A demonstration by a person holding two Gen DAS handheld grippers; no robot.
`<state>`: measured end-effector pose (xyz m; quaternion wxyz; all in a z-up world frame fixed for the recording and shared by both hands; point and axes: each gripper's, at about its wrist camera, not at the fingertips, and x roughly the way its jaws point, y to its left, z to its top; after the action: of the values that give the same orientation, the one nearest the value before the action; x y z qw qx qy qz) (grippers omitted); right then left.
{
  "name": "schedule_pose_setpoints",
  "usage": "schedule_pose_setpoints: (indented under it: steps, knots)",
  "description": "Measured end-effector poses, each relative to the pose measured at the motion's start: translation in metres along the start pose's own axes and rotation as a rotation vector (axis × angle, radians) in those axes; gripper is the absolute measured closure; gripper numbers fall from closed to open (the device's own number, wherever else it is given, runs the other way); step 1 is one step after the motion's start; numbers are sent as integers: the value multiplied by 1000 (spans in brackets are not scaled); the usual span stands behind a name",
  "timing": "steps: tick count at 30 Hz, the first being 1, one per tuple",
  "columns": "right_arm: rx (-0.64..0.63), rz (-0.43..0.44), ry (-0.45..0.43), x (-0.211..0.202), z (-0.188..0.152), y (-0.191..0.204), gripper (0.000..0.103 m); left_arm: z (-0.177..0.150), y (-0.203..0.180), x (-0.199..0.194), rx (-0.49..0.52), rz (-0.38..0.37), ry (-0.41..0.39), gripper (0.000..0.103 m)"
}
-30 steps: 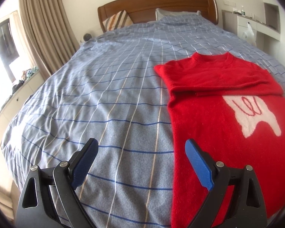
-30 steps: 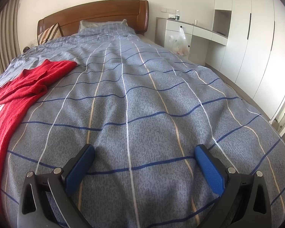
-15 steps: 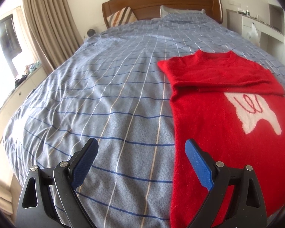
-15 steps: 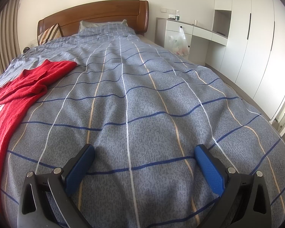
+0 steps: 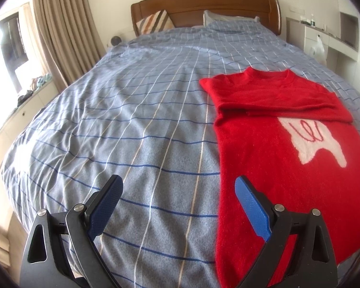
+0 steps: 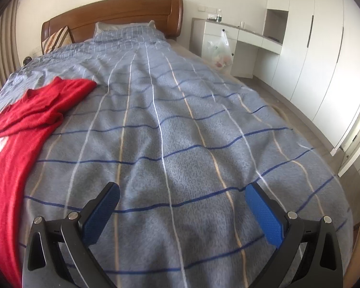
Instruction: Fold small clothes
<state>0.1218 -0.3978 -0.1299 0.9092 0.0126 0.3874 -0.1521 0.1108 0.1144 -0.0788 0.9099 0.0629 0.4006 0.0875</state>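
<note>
Two handheld grippers are hovering over the foot of a bed, both with jaws spread wide and holding nothing. The left gripper (image 5: pixel 178 190) is hanging over the blue checked bedspread (image 5: pixel 136 120), its right jaw lying over the near left edge of a red sweater (image 5: pixel 271 158) while its left jaw is sitting over bare cover, so the garment's edge is falling just inside the opening on that side. The right gripper (image 6: pixel 182 198) is pointing at open bedspread, with the sweater well off to its left and none of it between the jaws. The sweater is lying flat on the bed, hem toward the grippers and collar toward the headboard (image 5: pixel 204 7), a white motif (image 5: pixel 316 141) showing on its chest. Farther up, the sleeves appear already folded in across the shoulders, forming a band just below the collar; by that look the first stage seems done. What is left, judging from the layout, is folding the long body up into a compact packet, and no grip on the hem is yet being taken. Beyond, pillows (image 5: pixel 153 21) are resting against the headboard, with curtains (image 5: pixel 60 31) to one side and white cabinets (image 6: pixel 319 55) to the other.
</note>
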Motion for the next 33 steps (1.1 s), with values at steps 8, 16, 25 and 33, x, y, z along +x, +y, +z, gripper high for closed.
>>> schedule_pose_setpoints:
  steps: [8,16,25,33]
  knots:
    - [-108,-122,-76,-80,-1,37,0,-23,3,-6,-27,-31,11,7]
    - [-128,-82,-34,-94,-7,50,0,-29,3,-7,-45,-48,26,7]
    - [-33,191,-246,-194,11,53,0,-18,15,-34,-89,-104,0,7]
    - [-123,309,-324,-236,20,80,0,6,11,-70,-100,-178,-47,4]
